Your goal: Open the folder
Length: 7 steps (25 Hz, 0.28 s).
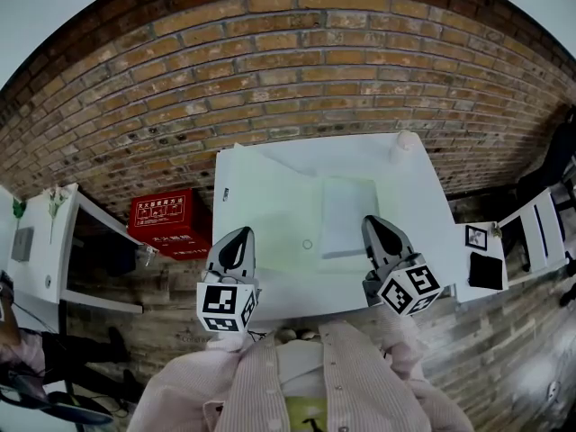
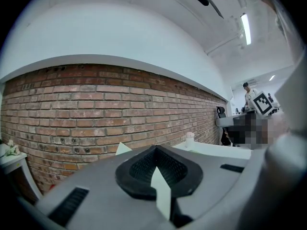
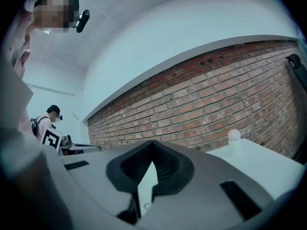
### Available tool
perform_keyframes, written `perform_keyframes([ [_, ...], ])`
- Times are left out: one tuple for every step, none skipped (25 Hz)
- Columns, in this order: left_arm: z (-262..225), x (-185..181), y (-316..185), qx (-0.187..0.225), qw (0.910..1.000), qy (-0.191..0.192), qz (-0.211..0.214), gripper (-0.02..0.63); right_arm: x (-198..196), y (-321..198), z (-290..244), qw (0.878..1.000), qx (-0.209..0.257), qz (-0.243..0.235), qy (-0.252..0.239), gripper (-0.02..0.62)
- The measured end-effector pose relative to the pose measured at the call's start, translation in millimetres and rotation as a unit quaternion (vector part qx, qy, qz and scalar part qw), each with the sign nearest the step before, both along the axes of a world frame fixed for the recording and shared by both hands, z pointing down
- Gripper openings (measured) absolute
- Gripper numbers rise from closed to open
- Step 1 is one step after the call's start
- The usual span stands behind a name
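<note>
— Where's the folder (image 1: 270,207)?
— Lying flat on the white bench (image 1: 423,201). It's pale green, with a white sheet (image 1: 348,214) showing at its right side.
— And the left claw (image 1: 240,232)?
— Pressed together with nothing in it, over the folder's near left edge.
— The right claw (image 1: 370,220)?
— Also pressed together and empty, at the folder's near right edge, beside the sheet.

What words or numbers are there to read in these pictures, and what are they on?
Red box: white writing in two lines, too small to read.
Cubes on the left gripper and right gripper: black-and-white square patterns, no words.
Card at the right: another square pattern, no words.
Folder: no writing that shows.
</note>
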<state>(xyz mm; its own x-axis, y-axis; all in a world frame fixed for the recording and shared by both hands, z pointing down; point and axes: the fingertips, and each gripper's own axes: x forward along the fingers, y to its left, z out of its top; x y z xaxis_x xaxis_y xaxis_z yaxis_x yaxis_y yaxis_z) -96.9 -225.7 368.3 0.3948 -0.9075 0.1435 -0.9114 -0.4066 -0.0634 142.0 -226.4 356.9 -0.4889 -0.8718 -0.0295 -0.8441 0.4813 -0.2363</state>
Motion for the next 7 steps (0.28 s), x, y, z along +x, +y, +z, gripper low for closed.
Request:
perform_keyframes([
  [0.1, -0.3, 0.6, 0.000, 1.0000, 0.000, 0.000, -0.006, 0.0, 1.1, 0.1, 1.000, 0.001, 0.000, 0.004, 0.003],
  [0.4, -0.8, 1.1, -0.001, 1.0000, 0.000, -0.001, -0.006, -0.1, 2.3, 0.1, 1.000, 0.003, 0.000, 0.008, 0.003],
  [0.9, -1.5, 1.6, -0.001, 1.0000, -0.001, -0.002, -0.006, -0.3, 3.5, 0.0, 1.000, 0.004, 0.001, 0.012, 0.003],
  [1.4, -2.3, 2.2, -0.001, 1.0000, -0.001, -0.003, -0.006, -0.3, 4.4, 0.0, 1.000, 0.006, 0.002, 0.015, 0.004],
  [1.9, -3.3, 2.7, -0.002, 1.0000, -0.002, -0.004, -0.006, -0.3, 5.2, 0.1, 1.000, 0.007, 0.003, 0.018, 0.003],
  [2.4, -4.2, 3.2, -0.002, 1.0000, -0.002, -0.005, -0.006, -0.1, 5.8, 0.2, 1.000, 0.009, 0.005, 0.021, 0.003],
  [2.9, -5.1, 3.7, -0.002, 1.0000, -0.003, -0.006, -0.006, 0.0, 6.4, 0.2, 1.000, 0.010, 0.006, 0.024, 0.003],
])
